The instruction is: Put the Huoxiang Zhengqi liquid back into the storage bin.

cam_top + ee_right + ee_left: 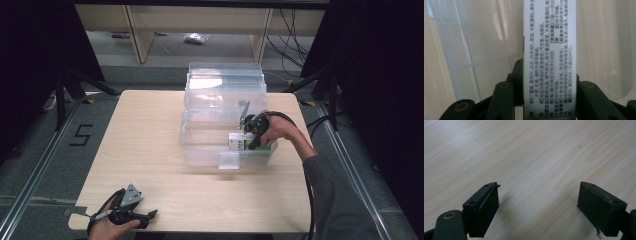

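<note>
A white and green carton sits low inside the clear plastic bin at mid-table, near its front right corner. My right gripper is shut on it from the right. In the right gripper view the carton's white printed face stands between the jaws, which press on both of its sides, with the bin's clear wall behind it. My left gripper lies low at the table's front left edge, held in a hand. Its jaws stand wide apart over bare wood, so this gripper is open and holds nothing.
The bin's clear lid stands raised behind it toward the table's far edge. A small clear latch sticks out at the bin's front. Dark curtains flank the wooden table; cables lie on the floor beyond.
</note>
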Action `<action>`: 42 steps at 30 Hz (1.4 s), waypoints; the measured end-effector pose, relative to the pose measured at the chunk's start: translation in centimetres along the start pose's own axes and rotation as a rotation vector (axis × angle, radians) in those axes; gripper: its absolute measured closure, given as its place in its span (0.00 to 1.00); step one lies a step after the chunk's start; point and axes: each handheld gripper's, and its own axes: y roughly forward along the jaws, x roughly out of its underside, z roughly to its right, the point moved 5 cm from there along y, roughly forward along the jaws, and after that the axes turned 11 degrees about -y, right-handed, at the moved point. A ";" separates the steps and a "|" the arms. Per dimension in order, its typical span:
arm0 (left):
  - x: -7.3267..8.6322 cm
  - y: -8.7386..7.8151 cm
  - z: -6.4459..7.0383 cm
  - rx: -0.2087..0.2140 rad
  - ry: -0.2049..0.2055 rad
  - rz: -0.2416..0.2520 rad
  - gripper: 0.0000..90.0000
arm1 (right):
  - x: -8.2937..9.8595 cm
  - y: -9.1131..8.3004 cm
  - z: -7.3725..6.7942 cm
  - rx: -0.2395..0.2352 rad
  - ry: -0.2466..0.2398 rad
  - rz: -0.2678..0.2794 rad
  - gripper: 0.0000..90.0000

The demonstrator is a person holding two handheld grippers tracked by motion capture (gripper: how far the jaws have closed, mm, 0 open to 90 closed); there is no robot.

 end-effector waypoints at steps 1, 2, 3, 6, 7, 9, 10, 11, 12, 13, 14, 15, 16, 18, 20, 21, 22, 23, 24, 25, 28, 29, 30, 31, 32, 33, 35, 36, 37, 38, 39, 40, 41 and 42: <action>0.0 0.1 0.0 0.003 -0.007 0.001 0.19 | -0.1 0.0 -0.3 -0.013 0.025 0.008 0.71; 0.0 0.1 0.0 0.003 -0.006 -0.001 0.19 | -0.1 0.0 -0.2 -0.012 0.017 0.008 0.71; 0.0 0.0 0.0 0.002 -0.005 -0.001 0.19 | -0.1 0.0 -0.2 -0.012 0.010 0.011 0.70; 0.0 0.0 0.0 -0.001 -0.002 0.000 0.19 | 0.1 -0.1 -0.2 0.003 -0.002 -0.011 0.70; 0.0 0.0 0.0 -0.001 -0.001 -0.001 0.19 | 0.1 -0.1 -0.2 -0.002 -0.002 -0.005 0.69; 0.0 0.0 0.0 0.000 -0.004 0.000 0.19 | 0.1 -0.3 -0.3 -0.005 0.022 0.007 0.69; 0.0 0.1 0.0 0.003 -0.008 0.000 0.19 | 0.1 -0.3 -0.3 -0.005 0.022 0.007 0.69; 0.0 0.0 0.0 -0.001 0.000 -0.001 0.19 | 0.1 -0.6 -0.5 -0.004 0.027 0.010 0.69; 0.0 0.0 0.0 -0.001 -0.002 0.001 0.19 | 0.0 -0.6 -0.5 -0.004 0.024 0.013 0.68; 0.0 0.0 0.0 -0.002 0.000 -0.001 0.19 | 0.0 -0.8 -0.5 0.002 0.031 0.013 0.68; 0.0 0.0 0.0 -0.002 -0.001 0.000 0.19 | 0.0 -1.0 -0.6 -0.002 0.036 0.019 0.68; 0.0 0.0 0.0 -0.002 -0.002 0.001 0.19 | 0.0 -1.2 -0.6 -0.001 0.034 0.019 0.67; 0.0 0.0 0.0 -0.002 -0.002 0.001 0.19 | 0.0 -1.2 -0.6 -0.001 0.034 0.019 0.67; 0.0 0.1 0.0 0.002 -0.007 -0.001 0.19 | 0.2 -2.0 -0.7 0.022 0.019 0.017 0.65; 0.0 0.0 0.0 0.001 -0.005 -0.002 0.19 | 0.1 -3.0 -1.2 0.023 0.056 0.049 0.63; 0.0 0.1 0.1 0.002 -0.007 -0.003 0.19 | 0.3 -3.5 -1.1 0.046 0.053 0.050 0.63; 0.0 0.1 0.1 0.002 -0.007 -0.003 0.19 | 0.3 -3.5 -1.1 0.046 0.053 0.050 0.63; 0.0 0.0 0.0 -0.001 0.005 -0.003 0.19 | 0.3 -4.3 -1.3 0.063 0.078 0.066 0.61; 0.0 0.0 0.0 -0.001 0.004 -0.001 0.19 | 0.4 -4.5 -1.3 0.065 0.071 0.079 0.60; 0.0 0.0 0.0 -0.001 0.005 -0.002 0.19 | 0.4 -4.9 -1.4 0.078 0.088 0.087 0.60; 0.0 0.0 0.0 -0.002 0.007 -0.003 0.19 | 0.4 -5.6 -1.6 0.101 0.110 0.104 0.57; 0.0 0.0 0.0 -0.003 0.009 -0.003 0.19 | 0.4 -5.8 -1.7 0.111 0.127 0.116 0.56; 0.0 0.0 0.0 -0.003 0.008 0.001 0.19 | 0.3 -6.2 -2.2 0.110 0.150 0.143 0.54; 0.0 0.0 0.0 -0.004 0.006 -0.001 0.19 | 0.3 -6.3 -2.3 0.116 0.163 0.146 0.53; 0.0 0.0 0.0 -0.004 0.006 -0.001 0.19 | 0.3 -6.3 -2.3 0.116 0.163 0.146 0.53; 0.0 0.0 0.1 -0.006 0.006 -0.003 0.19 | 0.4 -6.4 -2.6 0.117 0.180 0.147 0.51; 0.0 0.0 0.1 -0.006 0.007 -0.003 0.19 | 0.5 -6.4 -2.6 0.128 0.190 0.142 0.49; 0.0 0.0 0.1 -0.007 0.006 -0.002 0.19 | 0.6 -6.4 -2.6 0.134 0.187 0.149 0.49; 0.0 0.0 0.1 -0.007 0.004 -0.002 0.19 | 0.6 -6.4 -2.7 0.139 0.197 0.161 0.49; 0.0 0.0 0.0 -0.006 0.004 -0.003 0.19 | 0.6 -6.5 -2.8 0.141 0.208 0.173 0.49; 0.0 0.0 0.0 -0.007 0.005 -0.002 0.19 | 0.5 -6.5 -2.9 0.139 0.208 0.185 0.48; 0.0 0.0 0.0 -0.007 0.004 0.000 0.19 | 0.6 -6.5 -2.9 0.146 0.202 0.189 0.48; 0.0 0.0 0.0 -0.006 0.002 -0.001 0.19 | 0.6 -6.5 -3.1 0.152 0.217 0.192 0.47; 0.0 0.1 0.1 -0.008 -0.006 0.005 0.19 | 0.6 -6.5 -3.1 0.156 0.228 0.195 0.46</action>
